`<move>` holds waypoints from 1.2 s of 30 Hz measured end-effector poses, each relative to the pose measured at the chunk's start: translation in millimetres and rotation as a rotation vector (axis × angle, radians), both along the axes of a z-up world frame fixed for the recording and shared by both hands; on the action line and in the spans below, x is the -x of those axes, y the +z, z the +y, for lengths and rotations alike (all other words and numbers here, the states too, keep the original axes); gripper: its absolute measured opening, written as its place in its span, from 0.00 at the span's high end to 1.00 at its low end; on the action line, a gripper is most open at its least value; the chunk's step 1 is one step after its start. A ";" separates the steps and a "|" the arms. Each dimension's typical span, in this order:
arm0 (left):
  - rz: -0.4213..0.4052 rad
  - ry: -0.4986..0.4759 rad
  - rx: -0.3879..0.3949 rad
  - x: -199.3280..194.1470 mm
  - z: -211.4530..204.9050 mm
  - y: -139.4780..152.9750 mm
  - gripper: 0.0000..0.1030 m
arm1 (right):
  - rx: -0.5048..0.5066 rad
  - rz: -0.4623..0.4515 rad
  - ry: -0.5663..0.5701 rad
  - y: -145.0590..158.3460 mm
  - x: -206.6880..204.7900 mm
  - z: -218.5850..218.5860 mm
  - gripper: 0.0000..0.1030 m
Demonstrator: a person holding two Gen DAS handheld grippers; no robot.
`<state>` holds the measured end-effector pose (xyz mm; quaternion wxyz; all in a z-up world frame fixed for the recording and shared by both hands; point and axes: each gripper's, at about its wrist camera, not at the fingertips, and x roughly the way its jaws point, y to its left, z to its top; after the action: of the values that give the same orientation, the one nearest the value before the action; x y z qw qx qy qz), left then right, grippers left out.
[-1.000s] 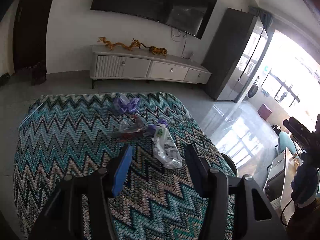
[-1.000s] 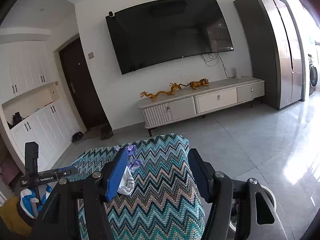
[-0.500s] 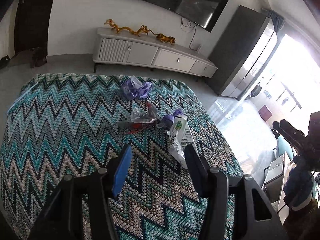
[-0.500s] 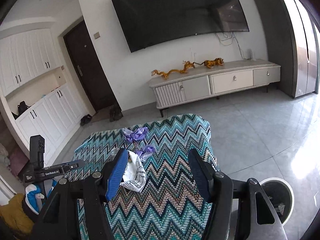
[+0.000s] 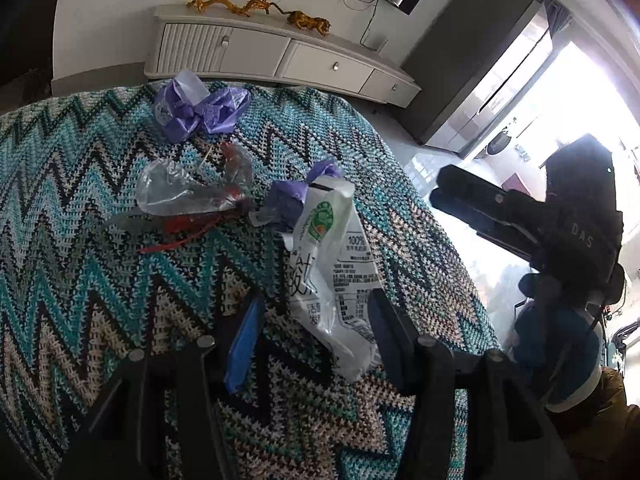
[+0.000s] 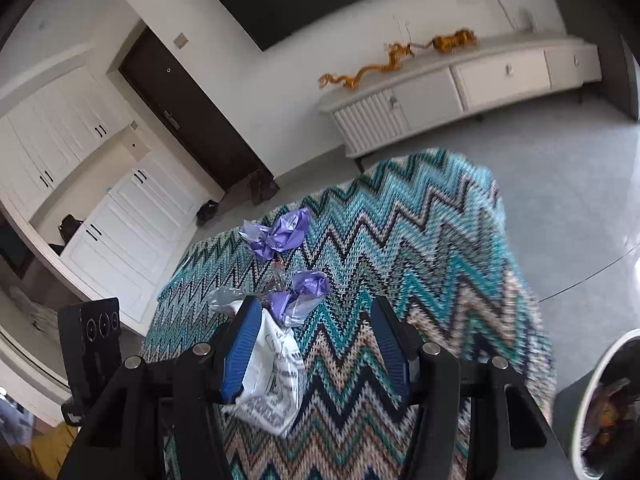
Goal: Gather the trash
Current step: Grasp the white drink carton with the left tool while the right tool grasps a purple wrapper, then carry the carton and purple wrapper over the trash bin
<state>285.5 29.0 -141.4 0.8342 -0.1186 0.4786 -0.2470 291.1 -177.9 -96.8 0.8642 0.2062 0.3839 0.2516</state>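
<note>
Both grippers hang spread wide over the litter on the zigzag blanket [image 5: 80, 264].

The left gripper [image 5: 312, 332] straddles the near end of the white printed bag [image 5: 332, 264], fingers apart, gripping nothing. The right gripper [image 6: 316, 344] gapes too, that bag [image 6: 272, 384] by its left finger. Purple wrappers [image 5: 200, 110] and a clear wrapper [image 5: 188, 188] lie beyond; a bin [image 6: 600, 404] stands beside the table.

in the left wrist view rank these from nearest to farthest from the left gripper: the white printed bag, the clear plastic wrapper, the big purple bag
From the left gripper:
1. White printed bag: lying between its open fingers.
2. Clear plastic wrapper: mid-blanket, ahead and left.
3. Big purple bag: by the blanket's far edge.
</note>
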 end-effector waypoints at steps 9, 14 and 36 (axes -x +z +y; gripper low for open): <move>0.017 -0.018 0.060 -4.0 1.7 -25.0 0.72 | -0.106 0.104 0.053 -46.3 -55.8 34.2 0.48; 0.001 -0.008 0.095 1.0 8.8 -30.3 0.79 | -0.144 0.136 0.094 -59.2 -65.7 47.8 0.67; -0.129 0.019 0.114 108.7 34.9 41.6 0.84 | -0.071 -0.020 -0.085 8.0 50.8 -22.4 0.76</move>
<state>176.8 63.9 -99.8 0.8576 -0.1544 0.4078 -0.2729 240.3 -200.2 -88.8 0.8700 0.2504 0.3572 0.2299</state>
